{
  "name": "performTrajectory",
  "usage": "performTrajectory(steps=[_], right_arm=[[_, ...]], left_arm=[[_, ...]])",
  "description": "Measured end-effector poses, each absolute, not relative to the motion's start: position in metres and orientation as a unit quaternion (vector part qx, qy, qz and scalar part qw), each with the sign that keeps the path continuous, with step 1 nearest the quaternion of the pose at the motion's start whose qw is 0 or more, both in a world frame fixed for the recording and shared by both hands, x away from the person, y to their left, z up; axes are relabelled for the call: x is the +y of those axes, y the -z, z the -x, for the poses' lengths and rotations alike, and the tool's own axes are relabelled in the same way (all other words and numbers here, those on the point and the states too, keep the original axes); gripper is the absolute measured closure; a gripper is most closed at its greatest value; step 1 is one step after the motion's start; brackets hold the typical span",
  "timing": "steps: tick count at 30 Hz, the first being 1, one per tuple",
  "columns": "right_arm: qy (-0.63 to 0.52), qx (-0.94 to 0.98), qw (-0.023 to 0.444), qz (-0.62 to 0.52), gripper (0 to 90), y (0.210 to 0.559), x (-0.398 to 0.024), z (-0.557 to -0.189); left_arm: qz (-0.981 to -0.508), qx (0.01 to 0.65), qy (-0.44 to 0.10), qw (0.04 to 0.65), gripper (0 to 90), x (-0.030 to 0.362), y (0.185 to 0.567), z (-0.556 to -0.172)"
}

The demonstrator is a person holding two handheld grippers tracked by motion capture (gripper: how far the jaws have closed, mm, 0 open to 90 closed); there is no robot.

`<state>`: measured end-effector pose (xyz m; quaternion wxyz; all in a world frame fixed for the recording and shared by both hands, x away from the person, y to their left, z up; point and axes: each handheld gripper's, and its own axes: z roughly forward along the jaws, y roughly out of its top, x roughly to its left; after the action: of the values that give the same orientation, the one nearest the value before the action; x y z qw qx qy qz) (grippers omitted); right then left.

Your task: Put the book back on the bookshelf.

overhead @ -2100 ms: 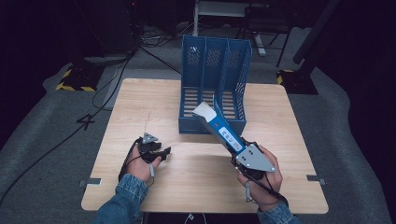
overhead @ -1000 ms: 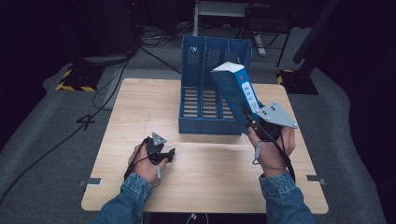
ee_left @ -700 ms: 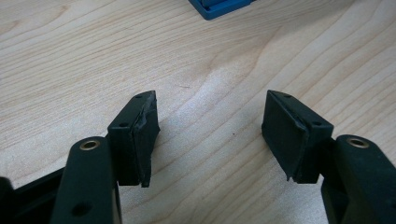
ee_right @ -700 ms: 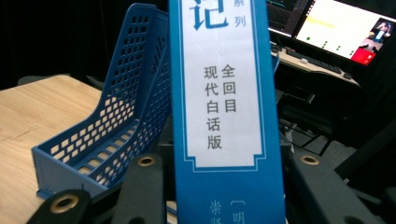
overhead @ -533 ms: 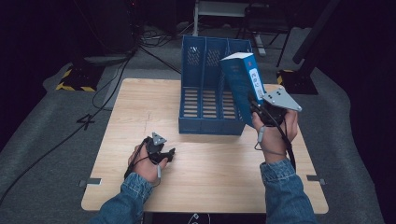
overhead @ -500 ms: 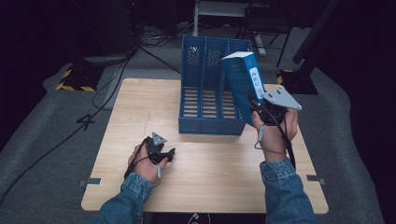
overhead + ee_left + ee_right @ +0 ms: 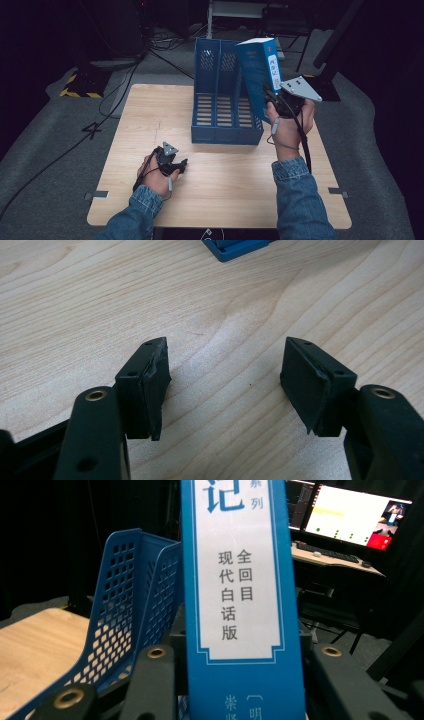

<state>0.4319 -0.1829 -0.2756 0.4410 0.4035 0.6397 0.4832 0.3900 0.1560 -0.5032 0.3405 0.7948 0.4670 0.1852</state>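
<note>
High view: your right gripper (image 7: 272,100) is raised over the right side of the wooden table (image 7: 220,195), its jaws clamped on the lower end of a blue book (image 7: 259,75). The book stands nearly upright, its top tipped a little to the left, with the white spine label facing you. It hangs just above the rightmost compartment of the blue three-slot file rack (image 7: 225,100), which sits at the far middle of the table; whether the book's lower edge touches the rack's right wall cannot be told from here. The grey three-cornered plate on that gripper sticks out to the right, and its cable trails down along your denim sleeve.

In the right gripper view the book (image 7: 240,595) rises straight up between the two black jaws, the pads pressed against both covers, and the label's printed Chinese characters read clearly. The perforated wall of the file rack (image 7: 135,625) curves away on the left, just beside the book.

Your left gripper (image 7: 172,162) rests low at the near left of the table, well apart from the rack. The left gripper view shows the left gripper (image 7: 225,385) with jaws spread and bare wood between them, and a blue corner of the rack (image 7: 237,247) at the far edge.
</note>
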Motion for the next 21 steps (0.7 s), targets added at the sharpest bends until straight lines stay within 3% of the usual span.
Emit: performTrajectory(steps=[10,21], right_arm=[[-0.511,0.589,0.442,-0.443,62.2,0.270,-0.183,-0.459],[-0.485,0.599,0.434,-0.466,62.2,0.288,-0.174,-0.482]], left_arm=[[-0.794,0.467,-0.183,0.343,36.8,0.157,0.503,-0.389],[-0.794,0.467,-0.183,0.342,36.9,0.157,0.503,-0.388]])
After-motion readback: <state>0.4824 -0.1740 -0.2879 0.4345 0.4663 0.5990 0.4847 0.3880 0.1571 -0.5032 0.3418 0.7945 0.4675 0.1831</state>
